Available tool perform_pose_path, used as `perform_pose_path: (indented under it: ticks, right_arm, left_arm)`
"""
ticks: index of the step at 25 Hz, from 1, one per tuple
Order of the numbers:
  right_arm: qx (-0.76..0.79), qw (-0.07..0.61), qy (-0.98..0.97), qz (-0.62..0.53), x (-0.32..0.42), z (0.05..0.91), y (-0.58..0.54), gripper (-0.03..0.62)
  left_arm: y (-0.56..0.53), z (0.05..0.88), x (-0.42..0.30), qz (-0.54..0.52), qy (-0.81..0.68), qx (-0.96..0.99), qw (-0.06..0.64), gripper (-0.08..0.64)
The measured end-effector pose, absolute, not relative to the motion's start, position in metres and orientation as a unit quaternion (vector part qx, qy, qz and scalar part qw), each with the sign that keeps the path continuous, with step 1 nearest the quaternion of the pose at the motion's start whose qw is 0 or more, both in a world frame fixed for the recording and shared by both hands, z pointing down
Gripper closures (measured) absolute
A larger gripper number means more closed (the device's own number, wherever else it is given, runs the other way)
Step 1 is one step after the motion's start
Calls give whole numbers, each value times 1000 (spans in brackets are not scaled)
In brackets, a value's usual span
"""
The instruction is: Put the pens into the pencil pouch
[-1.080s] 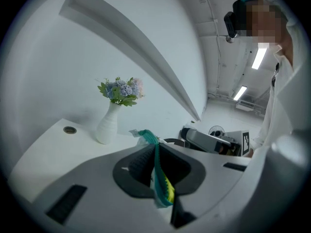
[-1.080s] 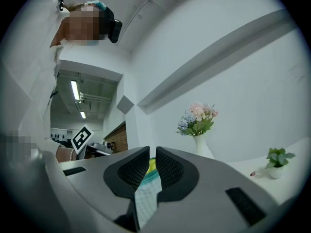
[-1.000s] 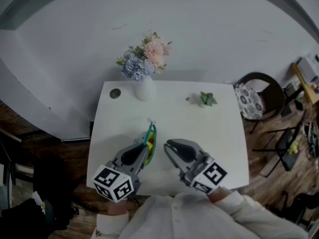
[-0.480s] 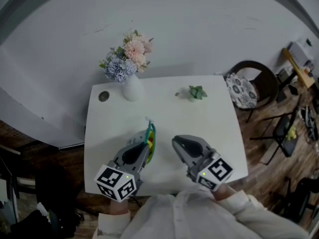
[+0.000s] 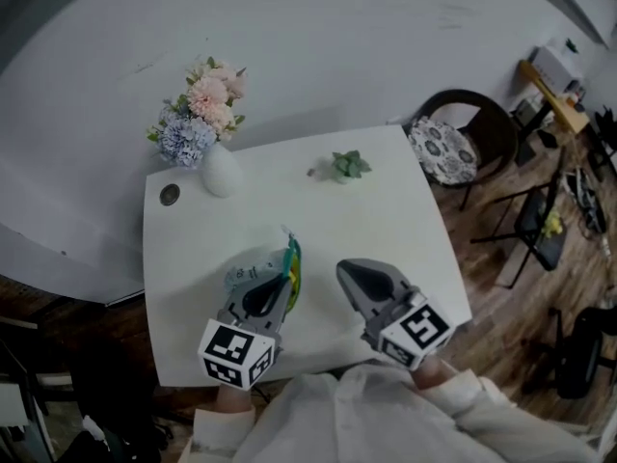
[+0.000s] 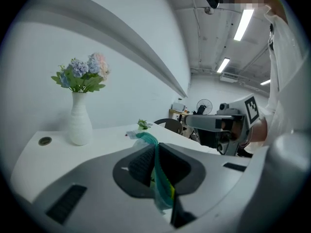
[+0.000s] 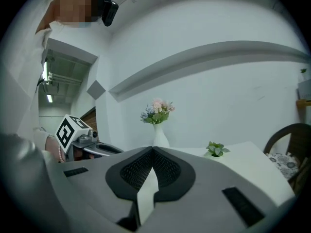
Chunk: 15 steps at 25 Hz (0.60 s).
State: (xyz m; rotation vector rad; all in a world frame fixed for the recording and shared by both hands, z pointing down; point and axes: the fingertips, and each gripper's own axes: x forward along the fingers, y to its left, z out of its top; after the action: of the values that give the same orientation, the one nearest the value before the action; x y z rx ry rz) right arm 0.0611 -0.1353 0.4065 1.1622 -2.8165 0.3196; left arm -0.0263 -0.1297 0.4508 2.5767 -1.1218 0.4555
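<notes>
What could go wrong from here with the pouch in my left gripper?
The left gripper is shut on just a thin edge of the pouch, so it may slip out if jerked. The right gripper is shut and empty, so nothing else supports the pouch. Whether it is zipped cannot be told, so contents might spill. A wide swing could tip the vase.

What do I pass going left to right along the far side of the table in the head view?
small round dark disc → white vase of flowers → small green plant → then, off the table's right corner, the chair with the patterned cushion.
</notes>
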Motion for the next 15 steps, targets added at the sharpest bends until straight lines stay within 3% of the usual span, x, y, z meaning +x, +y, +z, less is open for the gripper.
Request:
perform_pose_path:
  ticks: [15]
  right_arm:
    - [445, 110, -875, 155, 96, 456, -132, 584]
  left_arm:
    - [-153, 503, 9, 188, -403, 878, 176, 532]
